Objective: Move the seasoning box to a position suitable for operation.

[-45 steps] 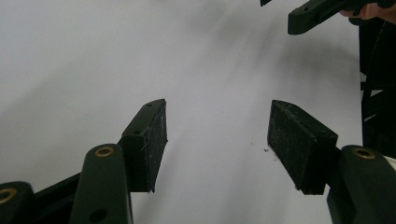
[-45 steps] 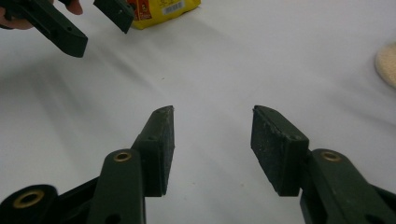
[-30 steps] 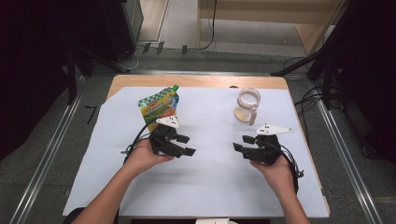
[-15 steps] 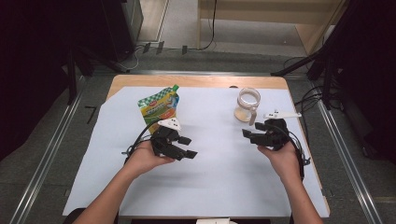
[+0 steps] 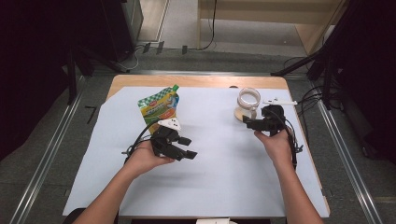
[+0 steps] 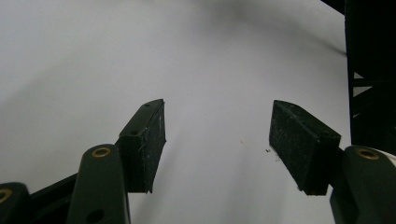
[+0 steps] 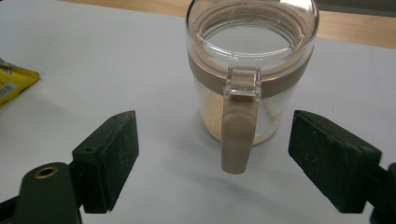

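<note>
- The right gripper sits just short of the clear glass jar with a tan band and a tan handle; its jaws have just been opening and now stand wide, with nothing between the pads
- In the right gripper view that jar is dead ahead, its handle turned toward the jaws and hanging in the gap line between them, but apart from both pads
- My read: the reach for the jar is nearly done, the grasp itself is not yet made, and whatever is meant to go into or come out of the jar is all still ahead
- The left gripper is held well to the left of the jar, over the pale blue sheet, jaws apart and holding nothing
- The green and yellow spouted pouch lies flat, far left of the jar, beyond the left gripper and untouched
- The right gripper view gives what the high view cannot: a layer of pale grainy stuff at the bottom of the jar, the open mouth with no lid, and a yellow corner of the pouch at the edge
- The left gripper view adds bare sheet between the black pads
- The high view alone ties jar, pouch and both hands together on the wooden table
</note>
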Demonstrator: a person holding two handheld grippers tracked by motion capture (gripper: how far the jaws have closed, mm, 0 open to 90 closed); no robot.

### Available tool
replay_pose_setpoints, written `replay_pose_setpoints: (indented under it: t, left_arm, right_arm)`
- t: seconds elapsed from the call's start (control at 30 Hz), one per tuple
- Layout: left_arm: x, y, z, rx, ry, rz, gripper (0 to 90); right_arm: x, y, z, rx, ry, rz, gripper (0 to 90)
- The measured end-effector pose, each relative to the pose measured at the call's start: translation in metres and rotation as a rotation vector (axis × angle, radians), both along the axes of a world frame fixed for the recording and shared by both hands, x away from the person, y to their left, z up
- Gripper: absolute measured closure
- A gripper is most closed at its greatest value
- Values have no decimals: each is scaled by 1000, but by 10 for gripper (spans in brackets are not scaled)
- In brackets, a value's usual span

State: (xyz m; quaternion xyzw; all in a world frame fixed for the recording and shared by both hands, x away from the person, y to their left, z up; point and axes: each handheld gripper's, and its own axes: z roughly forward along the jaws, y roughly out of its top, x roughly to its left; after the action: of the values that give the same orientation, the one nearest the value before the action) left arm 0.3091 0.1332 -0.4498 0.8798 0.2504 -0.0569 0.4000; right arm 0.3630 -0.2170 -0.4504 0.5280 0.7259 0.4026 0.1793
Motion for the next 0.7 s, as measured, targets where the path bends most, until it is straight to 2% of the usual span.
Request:
replay_pose_setpoints:
  t: [0.23, 0.27, 0.33, 0.37, 0.53, 0.6, 0.7]
  left_arm:
    - [0, -1, -1, 9, 4, -12, 370]
    - [0, -2, -1, 6, 8, -17, 370]
    - [0, -2, -1, 3, 12, -19, 370]
    - [-1, -2, -1, 0, 11, -18, 370]
    - [-1, -2, -1, -1, 10, -27, 370]
    - [-1, -3, -1, -1, 11, -28, 370]
    - [-1, -3, -2, 2, 11, -29, 371]
  right_arm:
    - [15, 3, -6, -14, -1, -42, 131]
    - [21, 4, -7, -19, 0, -61, 131]
    - [24, 5, -8, -24, -7, -63, 131]
    - [29, 7, -10, -12, -11, -59, 131]
    - [42, 13, -14, -34, -14, -100, 125]
    - [44, 13, -16, -30, -19, -105, 125]
    - [51, 14, -20, 4, -22, -123, 107]
